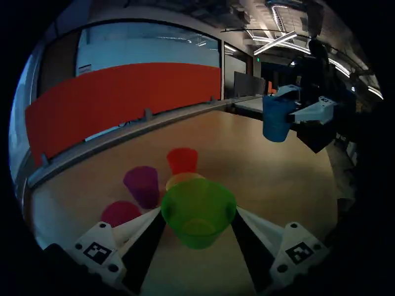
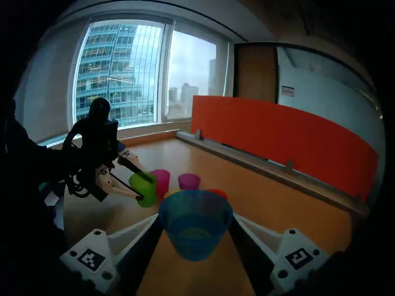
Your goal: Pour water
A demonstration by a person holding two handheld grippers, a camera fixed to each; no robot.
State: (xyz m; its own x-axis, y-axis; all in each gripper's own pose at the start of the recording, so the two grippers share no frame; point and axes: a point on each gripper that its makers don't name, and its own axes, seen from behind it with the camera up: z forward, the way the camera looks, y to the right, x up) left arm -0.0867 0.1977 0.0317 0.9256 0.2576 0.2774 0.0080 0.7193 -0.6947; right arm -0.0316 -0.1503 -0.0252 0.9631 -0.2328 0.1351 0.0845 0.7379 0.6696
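**Green cup (image 1: 198, 212) in the left gripper (image 1: 197, 215), blue cup (image 2: 195, 222) in the right gripper (image 2: 196, 219)**

The left gripper's two fingers stand partly closed, one pressing each side of the translucent green cup just below its rim. The cup's open mouth faces the camera. In the right gripper view this cup leans over on its side, touching or just beside the magenta cup (image 1: 120, 213).

The right gripper is closed to a similar width on the blue cup, with a finger against each side wall. In the left gripper view it holds this cup upright, clear of the wooden desk (image 1: 276, 187) and over its far edge. Whether the blue cup has water in it cannot be told.

Just behind the green cup, a cluster stands on the desk: a red cup (image 1: 182, 160), a purple cup (image 1: 142, 185), the magenta one and an orange cup (image 1: 180, 178). An orange partition (image 1: 123, 98) runs along the desk's long edge.
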